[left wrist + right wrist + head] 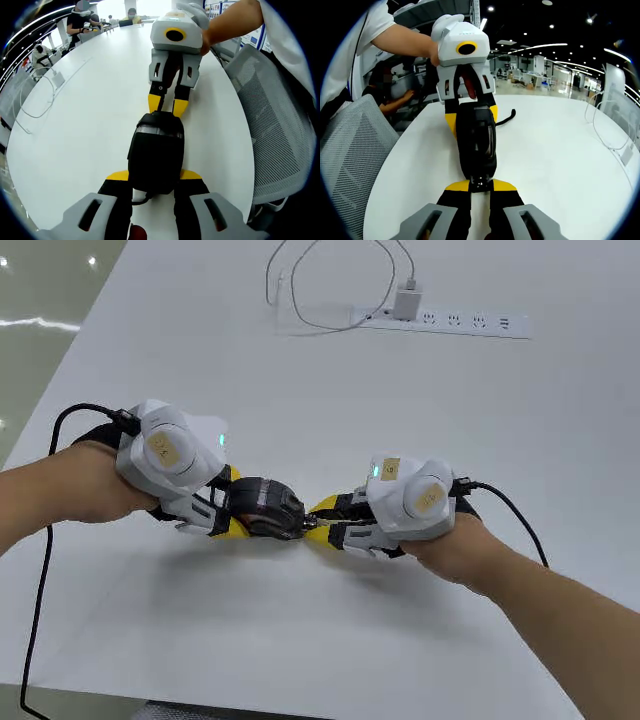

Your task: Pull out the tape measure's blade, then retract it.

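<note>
The black, rounded tape measure (265, 508) lies on the white tabletop (400, 400), at the 6 o'clock side of the head view, between the two grippers.

Left gripper (215, 512): we see it at 9 o'clock of the tape measure in the head view. In the left gripper view its yellow-tipped fingers (117, 176) are clenched on the two flanks of the case, at the rear end.

Right gripper (325, 522): it sits at 3 o'clock of the tape measure in the head view, pointing at the left gripper. In the right gripper view its yellow-tipped fingers (457, 186) are pressed together on the small metal end hook (480, 182) of the blade, just at the mouth of the case. We see no length of blade drawn out between hook and case.

In the left gripper view the right gripper (167, 105) stands at 12 o'clock of the tape measure (156, 150), fingertips touching its front end. In the right gripper view the left gripper (472, 117) stands at 12 o'clock, gripping the far end of the tape measure (476, 137).

A white power strip (445, 320) with a white charger plug (408, 302) and a looped white cable (300, 300) lies at 12 o'clock of the tabletop, well apart from the grippers. A grey mesh chair (270, 115) stands beside the tabletop edge.
</note>
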